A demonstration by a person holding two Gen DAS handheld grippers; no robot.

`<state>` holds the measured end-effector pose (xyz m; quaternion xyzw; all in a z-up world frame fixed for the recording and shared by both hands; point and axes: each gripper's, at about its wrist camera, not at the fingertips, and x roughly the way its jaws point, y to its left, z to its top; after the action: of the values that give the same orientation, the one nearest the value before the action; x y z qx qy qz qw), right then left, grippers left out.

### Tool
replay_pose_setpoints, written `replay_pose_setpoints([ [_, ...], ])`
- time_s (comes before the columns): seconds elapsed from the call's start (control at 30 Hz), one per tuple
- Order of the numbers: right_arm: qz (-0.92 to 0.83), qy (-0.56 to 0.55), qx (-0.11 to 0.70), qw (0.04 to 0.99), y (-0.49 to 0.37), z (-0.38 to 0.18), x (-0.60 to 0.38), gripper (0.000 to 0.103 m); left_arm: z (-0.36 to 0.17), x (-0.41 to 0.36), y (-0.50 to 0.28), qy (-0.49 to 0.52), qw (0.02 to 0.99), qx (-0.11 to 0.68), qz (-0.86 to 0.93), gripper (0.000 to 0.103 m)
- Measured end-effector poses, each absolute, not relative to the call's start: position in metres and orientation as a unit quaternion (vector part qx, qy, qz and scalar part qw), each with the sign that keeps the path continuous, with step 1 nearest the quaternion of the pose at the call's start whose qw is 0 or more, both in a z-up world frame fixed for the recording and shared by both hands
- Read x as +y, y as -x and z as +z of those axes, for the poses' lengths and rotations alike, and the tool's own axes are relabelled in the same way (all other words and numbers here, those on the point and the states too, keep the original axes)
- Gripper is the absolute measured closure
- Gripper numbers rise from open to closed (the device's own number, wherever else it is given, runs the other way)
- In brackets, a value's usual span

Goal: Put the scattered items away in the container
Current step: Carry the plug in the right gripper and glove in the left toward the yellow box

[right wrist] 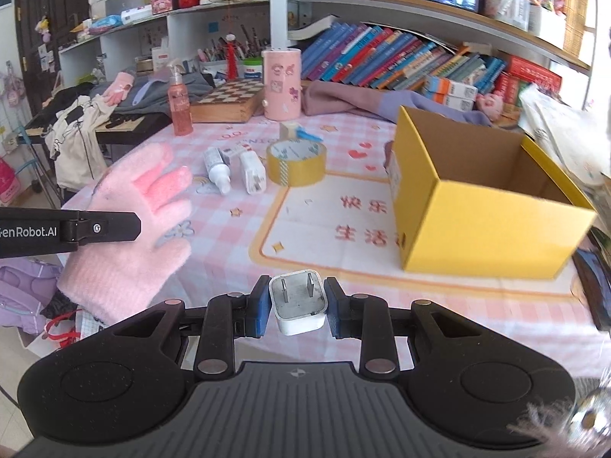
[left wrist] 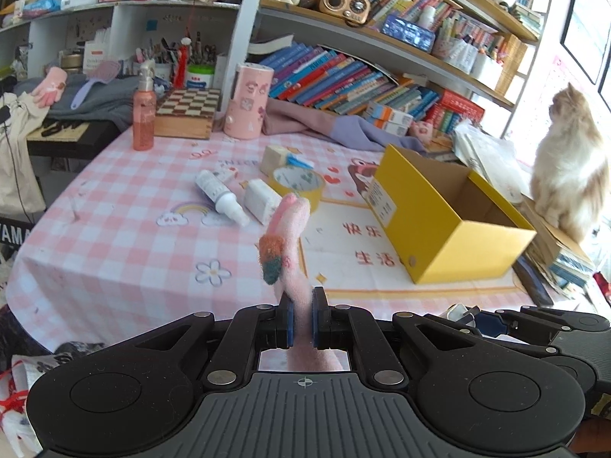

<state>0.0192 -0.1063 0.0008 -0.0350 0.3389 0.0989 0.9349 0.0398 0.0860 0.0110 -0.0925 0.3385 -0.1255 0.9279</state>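
My left gripper (left wrist: pixel 302 318) is shut on a pink knitted glove (left wrist: pixel 290 236), held up above the table; the glove also shows in the right wrist view (right wrist: pixel 130 229). My right gripper (right wrist: pixel 298 305) is shut on a white plug adapter (right wrist: pixel 298 301), prongs pointing forward, near the table's front edge. The open yellow cardboard box (left wrist: pixel 439 229) stands on the right of the table and looks empty (right wrist: pixel 477 225). On the table lie a roll of yellow tape (right wrist: pixel 296 162), a white bottle (right wrist: pixel 217 168), a second white adapter (right wrist: pixel 252 171) and a small box with a blue piece (right wrist: pixel 296 131).
A pink cylinder (right wrist: pixel 282 84), a chessboard box (right wrist: pixel 229 101) and a pink spray bottle (right wrist: pixel 180 103) stand at the table's back. Clothes (right wrist: pixel 362 101) lie behind the yellow box. A cat (left wrist: pixel 569 164) sits right of it. Bookshelves rise behind.
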Motion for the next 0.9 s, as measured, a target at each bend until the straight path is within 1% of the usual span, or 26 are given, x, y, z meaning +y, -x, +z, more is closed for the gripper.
replay_pose_setpoints([
  [0.47, 0.033, 0.005, 0.366, 0.930, 0.006, -0.005, -0.126, 0.076, 0.007, 0.067, -0.030, 0.076, 0.912, 0.354, -0.191, 0.096],
  [0.9, -0.024, -0.016, 0.372, 0.928, 0.020, -0.005, -0.156, 0.076, 0.004, 0.032, -0.037, 0.055, 0.897, 0.362, -0.249, 0.096],
])
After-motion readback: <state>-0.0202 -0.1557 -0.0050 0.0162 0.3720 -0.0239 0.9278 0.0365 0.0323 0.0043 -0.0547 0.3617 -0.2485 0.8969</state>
